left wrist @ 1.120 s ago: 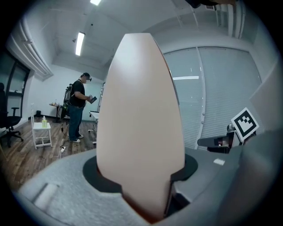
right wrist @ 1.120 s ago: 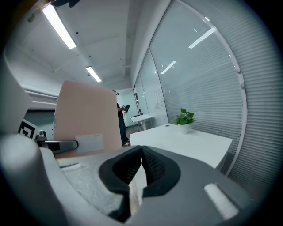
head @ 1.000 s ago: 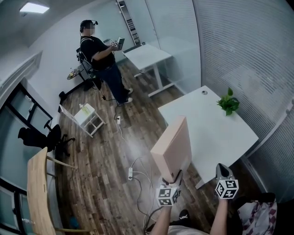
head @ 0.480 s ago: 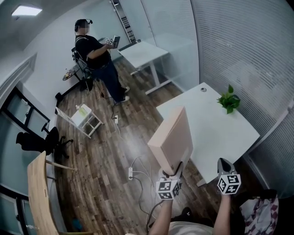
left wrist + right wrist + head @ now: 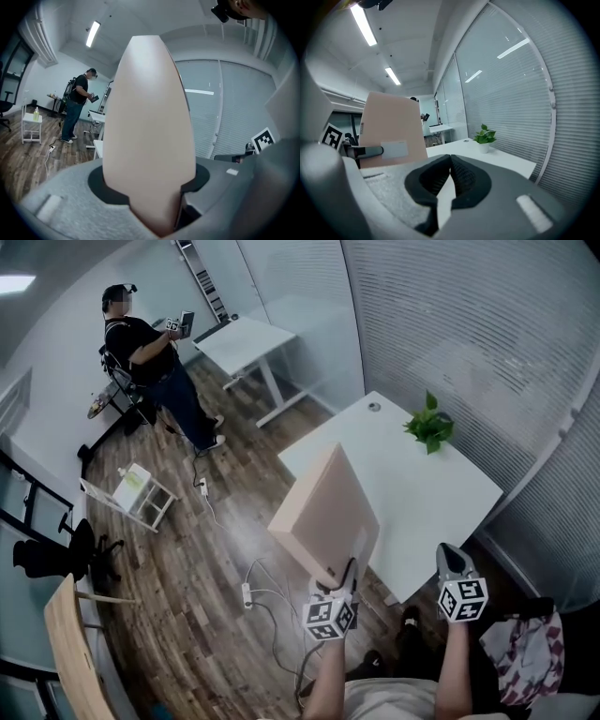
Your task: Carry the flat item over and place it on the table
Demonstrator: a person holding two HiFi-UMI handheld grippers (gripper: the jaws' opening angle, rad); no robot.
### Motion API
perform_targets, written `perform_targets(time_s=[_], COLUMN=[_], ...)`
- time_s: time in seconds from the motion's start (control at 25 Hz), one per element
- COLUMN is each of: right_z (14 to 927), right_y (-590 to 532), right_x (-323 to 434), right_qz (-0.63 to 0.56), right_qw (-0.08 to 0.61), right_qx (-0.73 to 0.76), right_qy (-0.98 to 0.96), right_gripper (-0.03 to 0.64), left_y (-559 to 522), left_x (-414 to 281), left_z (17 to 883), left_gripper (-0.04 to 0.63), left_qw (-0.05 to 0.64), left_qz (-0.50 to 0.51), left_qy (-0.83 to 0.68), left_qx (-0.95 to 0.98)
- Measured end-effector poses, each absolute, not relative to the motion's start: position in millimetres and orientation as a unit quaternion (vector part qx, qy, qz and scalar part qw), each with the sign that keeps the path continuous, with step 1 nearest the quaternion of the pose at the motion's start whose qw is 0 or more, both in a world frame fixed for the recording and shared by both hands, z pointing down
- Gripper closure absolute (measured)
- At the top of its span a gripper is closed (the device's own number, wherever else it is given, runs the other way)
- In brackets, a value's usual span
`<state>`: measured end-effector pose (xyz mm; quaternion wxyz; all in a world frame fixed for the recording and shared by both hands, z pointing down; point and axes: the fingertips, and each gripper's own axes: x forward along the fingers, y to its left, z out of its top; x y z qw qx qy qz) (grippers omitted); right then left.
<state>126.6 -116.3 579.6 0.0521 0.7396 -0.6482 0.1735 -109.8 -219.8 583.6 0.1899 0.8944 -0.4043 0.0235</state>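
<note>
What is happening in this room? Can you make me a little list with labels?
Left gripper: jaws clamped on the flat box, held up on edge
Right gripper: jaws together, empty
Table: white, just ahead; box not on it yet
On the table: small potted plant
Also in the room: another person standing far off on the wood floor

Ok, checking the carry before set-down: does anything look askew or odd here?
The flat pale pink board stands on edge, tilted, clamped only at its lower edge by the left gripper. The right gripper is shut and empty. Nothing looks spilled or damaged.
</note>
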Motion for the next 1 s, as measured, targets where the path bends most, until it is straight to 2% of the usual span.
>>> perform_targets(time_s=[0.44,0.68,0.88,1.0], right_z=[539,529,536,543], right_y=[-236,-296,-333,-348], right_x=[181,216,240,247], right_qz=[0.116,0.112,0.119,0.122], right_qw=[0.016,0.013,0.007,0.006], right_qx=[0.69,0.66,0.65,0.637], right_qy=[-0.714,-0.743,-0.751,-0.761], right_gripper=[0.615,0.615,0.615,0.615], left_y=[-294,-335,-358,-369], left_x=[-39,2,34,53], left_z=[558,565,577,590], left_gripper=[0.321,0.321,0.321,0.321], left_qw=[0.173,0.223,0.221,0.258], left_qz=[-0.026,-0.041,-0.021,-0.02], left_qy=[-0.411,-0.419,-0.401,-0.38], left_qx=[0.895,0.879,0.889,0.888])
